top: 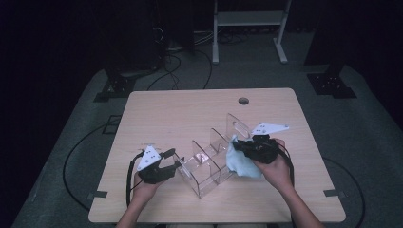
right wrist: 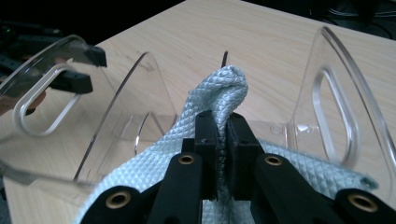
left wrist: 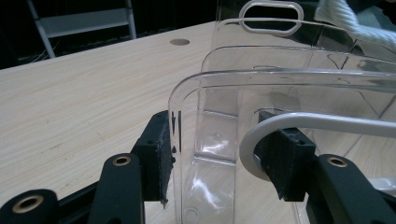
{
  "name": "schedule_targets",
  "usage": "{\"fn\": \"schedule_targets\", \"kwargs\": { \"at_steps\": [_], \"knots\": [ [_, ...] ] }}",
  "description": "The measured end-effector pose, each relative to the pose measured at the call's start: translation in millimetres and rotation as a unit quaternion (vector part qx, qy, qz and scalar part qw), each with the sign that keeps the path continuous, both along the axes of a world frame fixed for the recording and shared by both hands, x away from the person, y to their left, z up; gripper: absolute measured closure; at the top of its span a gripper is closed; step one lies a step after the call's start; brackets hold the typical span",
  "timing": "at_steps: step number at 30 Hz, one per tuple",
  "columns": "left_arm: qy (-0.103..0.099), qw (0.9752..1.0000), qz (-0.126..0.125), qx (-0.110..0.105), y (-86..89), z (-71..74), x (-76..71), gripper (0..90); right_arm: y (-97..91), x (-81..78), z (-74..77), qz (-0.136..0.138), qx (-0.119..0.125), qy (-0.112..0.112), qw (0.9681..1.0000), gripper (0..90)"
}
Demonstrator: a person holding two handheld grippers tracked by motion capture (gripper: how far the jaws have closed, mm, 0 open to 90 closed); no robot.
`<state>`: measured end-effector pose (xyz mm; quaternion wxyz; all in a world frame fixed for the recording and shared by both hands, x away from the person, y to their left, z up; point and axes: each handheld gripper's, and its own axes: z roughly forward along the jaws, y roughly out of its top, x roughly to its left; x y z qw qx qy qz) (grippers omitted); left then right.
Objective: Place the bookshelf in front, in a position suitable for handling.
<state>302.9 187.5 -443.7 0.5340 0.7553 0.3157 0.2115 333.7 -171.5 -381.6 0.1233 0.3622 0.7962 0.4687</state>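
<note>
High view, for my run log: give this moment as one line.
left hand-held gripper: astride clear rack end wall | right hand-held gripper: shut on cloth | table: wood

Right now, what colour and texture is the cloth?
Pale blue-green cloth with a diamond weave, clearest in the right gripper view.

One wooden table [top: 180,114] carries everything, with one round hole [top: 243,100] in its top, well ahead of both grippers. There are two grippers: the left gripper [top: 172,159] and the right gripper [top: 239,144], each held in one hand, so two hands in all. Between the grippers stands one clear plastic rack [top: 209,164]; four upright panels can be counted in it, and two of them, the end ones, have a handle slot. One pale blue cloth [top: 240,164] hangs from the right gripper's jaws. Beyond the table, far ahead of the grippers, stands one white metal frame [top: 249,23].
</note>
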Motion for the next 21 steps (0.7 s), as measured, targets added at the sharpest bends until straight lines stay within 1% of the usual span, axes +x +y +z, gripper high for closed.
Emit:
{"fn": "schedule_targets", "kwargs": {
  "at_steps": [2,5,6,11,16,17,18,21],
  "knots": [
    [0.001,1.0000,0.001,-0.002,-0.1,-0.2,0.0,47.3,4.8,7.8,0.2,-0.003,-0.006,0.002,1.0000,84.0],
    [0.000,1.0000,0.001,-0.003,0.2,-0.3,-0.3,47.3,9.6,16.5,-0.1,-0.004,-0.003,0.009,0.9999,84.0],
    [0.000,1.0000,0.002,-0.002,-0.2,-0.3,-0.6,47.3,9.9,16.8,0.0,-0.004,-0.002,0.008,1.0000,84.0],
    [0.000,1.0000,0.002,-0.003,-0.2,-0.8,-0.2,47.2,6.4,7.0,1.6,-0.004,-0.006,0.003,1.0000,84.0],
    [-0.001,1.0000,0.001,-0.005,0.0,-1.1,-0.2,47.2,11.9,15.4,2.0,-0.007,-0.007,0.009,0.9999,84.0],
    [0.000,1.0000,0.001,-0.006,0.2,-1.1,-0.1,47.2,18.3,22.7,1.1,-0.008,-0.005,0.011,0.9999,84.0],
    [0.000,1.0000,0.001,-0.006,0.2,-1.1,-0.1,47.1,19.2,24.8,1.1,-0.008,-0.003,0.012,0.9999,83.9],
    [0.002,1.0000,0.002,-0.008,0.2,-1.3,0.0,46.9,19.5,24.5,1.9,-0.009,-0.004,0.011,0.9999,83.9]
  ]
}}
